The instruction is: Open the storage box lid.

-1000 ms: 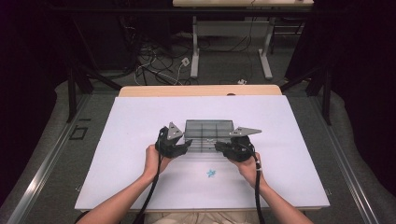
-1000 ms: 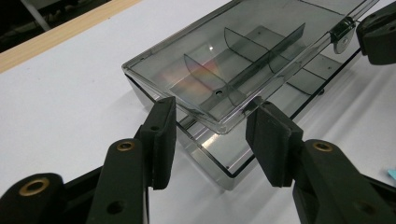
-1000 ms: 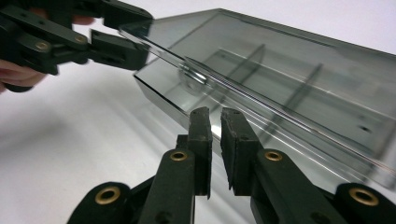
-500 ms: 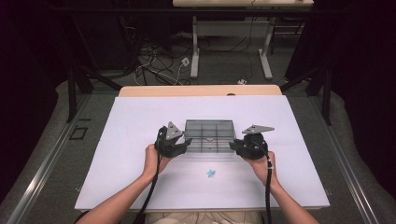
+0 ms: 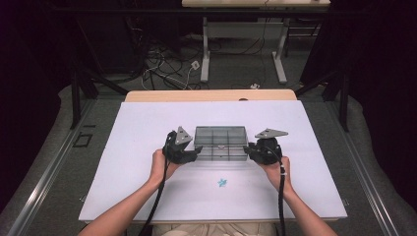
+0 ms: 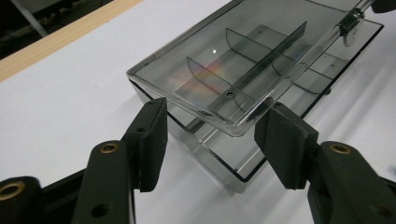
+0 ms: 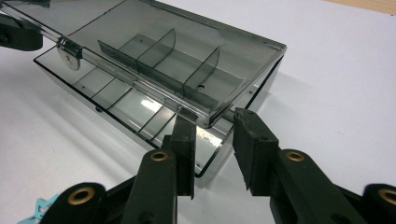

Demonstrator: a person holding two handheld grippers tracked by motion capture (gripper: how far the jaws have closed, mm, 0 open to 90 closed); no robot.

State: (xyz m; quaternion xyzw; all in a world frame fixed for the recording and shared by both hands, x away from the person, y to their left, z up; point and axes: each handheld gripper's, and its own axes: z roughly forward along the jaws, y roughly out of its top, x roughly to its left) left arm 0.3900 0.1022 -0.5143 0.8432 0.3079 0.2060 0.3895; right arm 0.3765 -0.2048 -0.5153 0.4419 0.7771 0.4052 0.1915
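A smoky grey transparent plastic compartment box point(image 5: 220, 143) with a hinged lid sits at the middle of the white table top point(image 5: 128, 147), its lid lifted slightly off the base at the near edge. Inside, thin dark dividers point(image 6: 261, 60) split the tray into compartments; a small metal hinge pin point(image 7: 69, 52) shows at the lid's corner. The left gripper point(image 5: 193, 153), held in the person's left hand point(image 5: 158, 166), stands at the box's left end; its jaws have just been opening and are spread, with the near corner of the lid point(image 6: 236, 128) between them, the pads point(image 6: 152, 140) not pressing on it. The right gripper point(image 5: 250, 150), in the right hand point(image 5: 276, 169), stands at the box's right end; its jaws are parted narrowly around the front right corner of the box point(image 7: 210, 126), and no pad is seen gripping it. A small light-blue star-shaped piece point(image 5: 222, 183) lies on the table near the front of the box, between the two forearms.
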